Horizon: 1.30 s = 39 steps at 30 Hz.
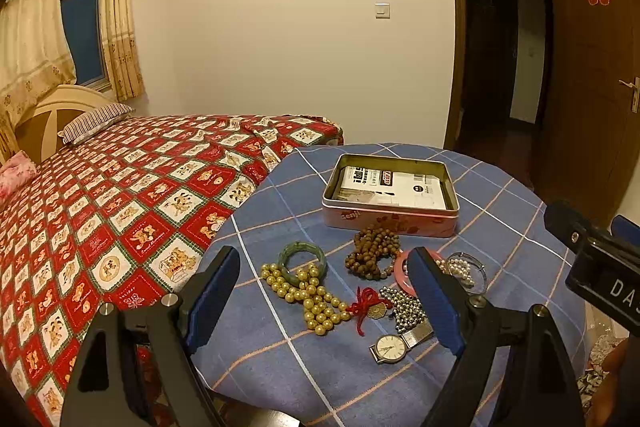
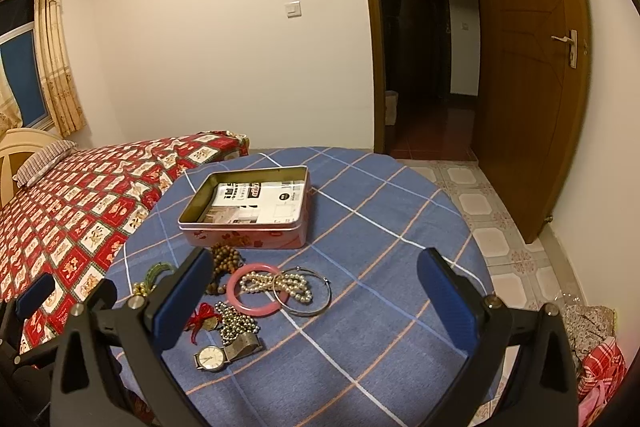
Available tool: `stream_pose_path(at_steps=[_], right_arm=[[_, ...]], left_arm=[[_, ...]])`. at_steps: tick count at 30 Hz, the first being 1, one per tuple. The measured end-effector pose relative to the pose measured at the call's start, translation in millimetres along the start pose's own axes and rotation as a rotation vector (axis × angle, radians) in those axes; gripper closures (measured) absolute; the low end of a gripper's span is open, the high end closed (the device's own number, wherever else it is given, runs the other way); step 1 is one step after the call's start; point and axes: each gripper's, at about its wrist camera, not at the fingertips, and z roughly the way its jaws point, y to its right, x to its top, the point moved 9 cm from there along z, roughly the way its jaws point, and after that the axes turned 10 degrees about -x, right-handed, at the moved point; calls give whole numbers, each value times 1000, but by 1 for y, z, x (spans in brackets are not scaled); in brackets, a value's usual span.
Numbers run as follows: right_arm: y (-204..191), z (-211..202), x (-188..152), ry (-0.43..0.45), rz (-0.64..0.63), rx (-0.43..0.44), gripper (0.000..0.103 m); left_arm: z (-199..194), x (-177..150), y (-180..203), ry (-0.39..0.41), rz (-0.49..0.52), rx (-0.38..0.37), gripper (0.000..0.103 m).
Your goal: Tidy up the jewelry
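An open pink tin (image 1: 390,223) (image 2: 244,237) with paper packets inside stands on the blue plaid table (image 1: 304,359) (image 2: 384,311). In front of it lie a green bangle (image 1: 302,261), gold beads (image 1: 306,297), brown wooden beads (image 1: 372,251), a pink bangle (image 2: 256,289), white pearls (image 2: 280,285), a thin silver bangle (image 2: 310,293), a red-corded charm (image 1: 366,307), a silver bead chain (image 1: 404,305) and a wristwatch (image 1: 390,347) (image 2: 212,357). My left gripper (image 1: 324,295) is open above the jewelry. My right gripper (image 2: 316,303) is open above the table, empty.
A bed with a red patterned cover (image 1: 120,195) borders the table's left side. An open wooden door (image 2: 528,67) and tiled floor (image 2: 492,211) lie to the right. Bags (image 2: 596,347) sit on the floor at the right.
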Motion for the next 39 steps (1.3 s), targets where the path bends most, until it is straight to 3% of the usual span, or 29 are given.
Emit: stream_pose_path(at_steps=[39], right_arm=[[-4,-2,-1,-4,-4,4,0]], left_arm=[[-1,-1,-1,4,-4,0,17]])
